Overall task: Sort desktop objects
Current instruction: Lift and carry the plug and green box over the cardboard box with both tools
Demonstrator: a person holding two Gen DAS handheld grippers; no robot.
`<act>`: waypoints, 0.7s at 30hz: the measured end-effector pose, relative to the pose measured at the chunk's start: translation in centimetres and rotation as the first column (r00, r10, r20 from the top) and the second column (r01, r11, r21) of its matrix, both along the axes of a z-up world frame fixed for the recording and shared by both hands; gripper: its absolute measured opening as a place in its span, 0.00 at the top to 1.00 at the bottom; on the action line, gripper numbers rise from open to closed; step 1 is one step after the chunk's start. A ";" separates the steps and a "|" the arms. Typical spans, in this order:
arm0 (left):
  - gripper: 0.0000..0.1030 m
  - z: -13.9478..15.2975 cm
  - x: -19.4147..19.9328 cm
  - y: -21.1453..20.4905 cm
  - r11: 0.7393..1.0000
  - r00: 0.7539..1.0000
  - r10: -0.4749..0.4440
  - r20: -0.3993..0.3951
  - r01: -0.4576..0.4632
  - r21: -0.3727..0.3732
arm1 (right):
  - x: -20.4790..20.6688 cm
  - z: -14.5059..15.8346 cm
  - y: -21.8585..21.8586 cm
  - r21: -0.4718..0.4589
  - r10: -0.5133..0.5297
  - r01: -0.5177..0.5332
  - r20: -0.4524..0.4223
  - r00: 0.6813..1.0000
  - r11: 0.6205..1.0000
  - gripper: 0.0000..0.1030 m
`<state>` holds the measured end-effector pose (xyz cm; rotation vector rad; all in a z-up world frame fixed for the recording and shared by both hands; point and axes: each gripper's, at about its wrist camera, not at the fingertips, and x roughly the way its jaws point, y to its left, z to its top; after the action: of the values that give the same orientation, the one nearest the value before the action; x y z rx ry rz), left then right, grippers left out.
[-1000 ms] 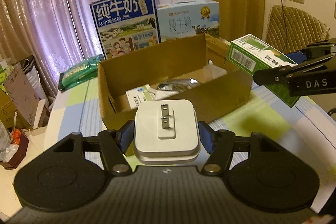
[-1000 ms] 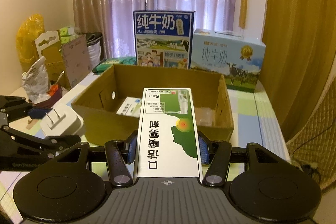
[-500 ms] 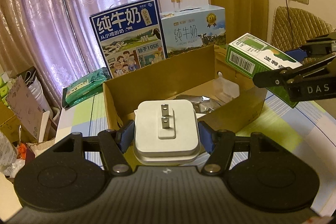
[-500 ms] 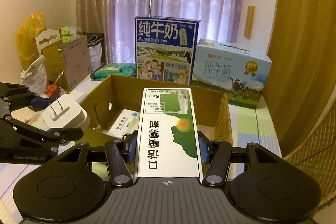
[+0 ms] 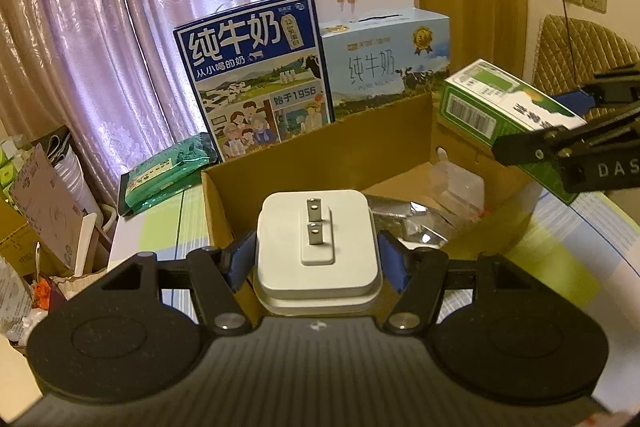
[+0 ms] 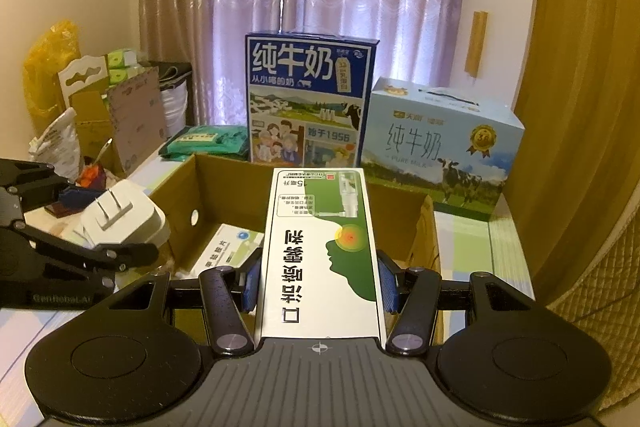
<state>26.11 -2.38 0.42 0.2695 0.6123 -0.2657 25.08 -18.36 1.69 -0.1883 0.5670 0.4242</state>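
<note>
My left gripper (image 5: 316, 261) clamps white charger (image 5: 316, 247), lower centre; rigid, smooth, pinched on flat sides. Right gripper (image 6: 320, 283) clamps spray carton (image 6: 322, 251) at centre: light, crushable. Cardboard box (image 6: 420, 219) just beyond.

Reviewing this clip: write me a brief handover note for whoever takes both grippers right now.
Left gripper: shut on the white plug adapter, held at the near left corner of the open cardboard box.
Right gripper: shut on the green-and-white spray carton, held over the box's near edge.
Done: a white-and-green packet, a foil pack and a clear plastic piece lie in the box.
Left: neither held item is released yet; likely carry each over the opening and let go. The green pouch behind the box may also need sorting.
</note>
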 end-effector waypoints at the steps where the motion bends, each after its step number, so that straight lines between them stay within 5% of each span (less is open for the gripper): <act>1: 0.41 0.0 0.4 0.1 1.000 1.000 0.004 -0.001 -0.004 -0.005 | 0.2 -0.1 0.0 -0.002 0.000 0.000 -0.001 1.000 1.000 0.49; 21: 0.41 -2.2 4.8 0.1 0.999 0.998 0.033 -0.050 -0.034 -0.024 | 3.8 -2.1 0.2 -0.013 -0.007 0.007 -0.032 0.999 1.000 0.49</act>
<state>30.95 -2.33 -1.78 0.2291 0.6614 -0.2483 28.92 -18.20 -0.43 -0.1921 0.6021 0.4173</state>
